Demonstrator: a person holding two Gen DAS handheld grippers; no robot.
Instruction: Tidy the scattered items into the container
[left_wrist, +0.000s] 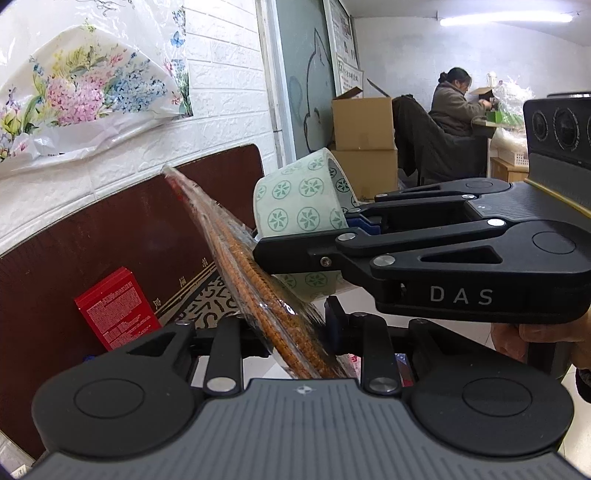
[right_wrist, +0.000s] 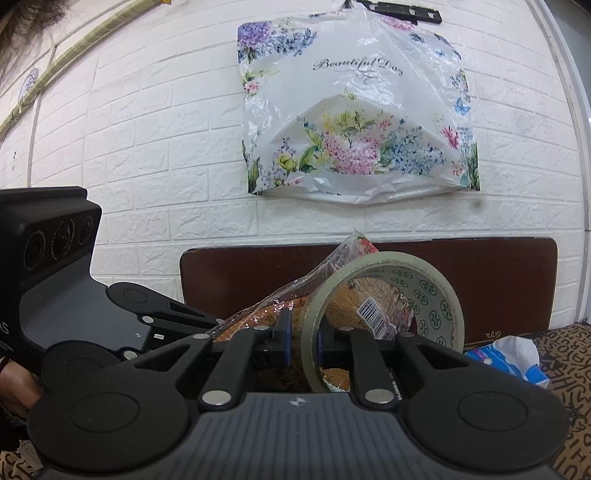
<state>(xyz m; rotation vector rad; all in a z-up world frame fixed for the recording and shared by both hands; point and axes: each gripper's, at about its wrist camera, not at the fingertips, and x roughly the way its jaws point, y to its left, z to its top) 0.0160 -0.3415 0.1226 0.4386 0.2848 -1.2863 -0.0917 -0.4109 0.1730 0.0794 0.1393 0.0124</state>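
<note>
Clear cellophane over brown woven cord: that is the flat packet (left_wrist: 255, 273) the left gripper (left_wrist: 295, 332) clamps between its narrow-set fingers in the left wrist view, the packet rising up and away to the left of the pads. Just right of those fingers, the right gripper (left_wrist: 354, 221) reaches in from the side, pinched on the wall of a roll of packing tape (left_wrist: 299, 199) printed with green flower marks; roll and packet look to touch or nearly so. Beyond and to the left of the fingers, a red box (left_wrist: 114, 308) stands against a dark brown board (left_wrist: 85, 240), still to be gathered. A person sits at a desk far across the room.

In the right wrist view, the right gripper (right_wrist: 303, 343) holds the tape roll (right_wrist: 384, 317) by its rim, one blue pad (right_wrist: 284, 338) outside the ring and one inside, fingers close together. The cord packet (right_wrist: 295, 302), with its barcode label, shows through and behind the ring, the left gripper (right_wrist: 236, 325) gripping it just left of the fingers. To the right of them lies a blue tissue pack (right_wrist: 506, 360) on patterned cloth.

Both hands appear mid-carry, each loaded. No container shows in either view, so the next move calls for bringing both items over it and opening the fingers one pair at a time, keeping roll and packet from snagging.
</note>
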